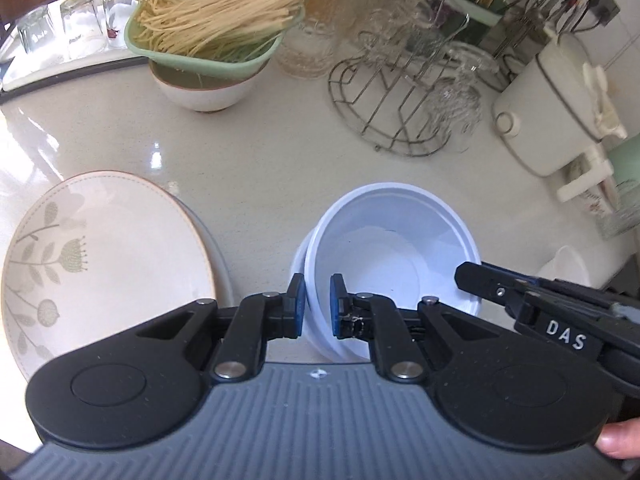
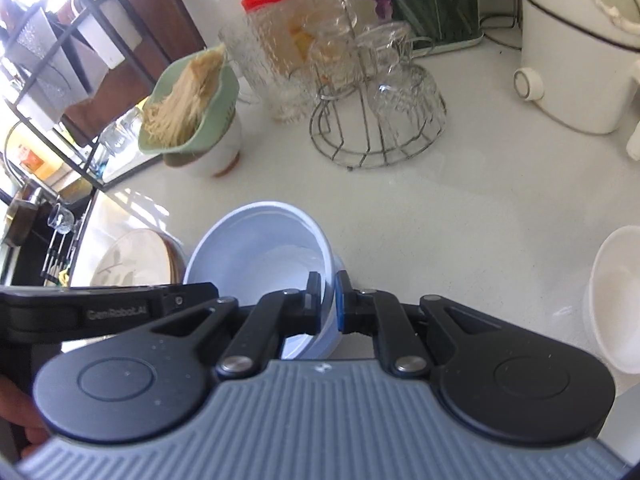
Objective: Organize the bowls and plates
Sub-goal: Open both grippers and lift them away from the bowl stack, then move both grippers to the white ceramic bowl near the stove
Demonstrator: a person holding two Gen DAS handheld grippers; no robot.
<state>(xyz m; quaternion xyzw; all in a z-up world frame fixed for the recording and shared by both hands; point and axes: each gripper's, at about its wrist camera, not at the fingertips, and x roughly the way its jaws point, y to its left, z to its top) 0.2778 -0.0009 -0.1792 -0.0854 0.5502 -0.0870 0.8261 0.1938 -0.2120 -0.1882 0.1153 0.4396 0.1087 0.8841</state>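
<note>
Both the left gripper (image 1: 317,298) and right gripper (image 2: 327,296) clench opposite rims of the pale blue bowl (image 1: 394,248), seemingly nesting it; next, releasing both evenly on the table (image 1: 260,152).

The counter (image 1: 248,148) was pale cream and glossy, and bright daylight made white spots on it. At its far edge stood a wire rack (image 2: 372,136) with clear glasses hanging on it, a ribbed glass jar (image 2: 280,48) with a red lid, a white appliance (image 2: 580,60) and a green holder (image 2: 440,4) of chopsticks. Three glasses (image 1: 76,26) stood upside down on a white tray at the left. Behind them was dark brown wood (image 2: 160,20) and a black metal shelf (image 2: 60,52).
</note>
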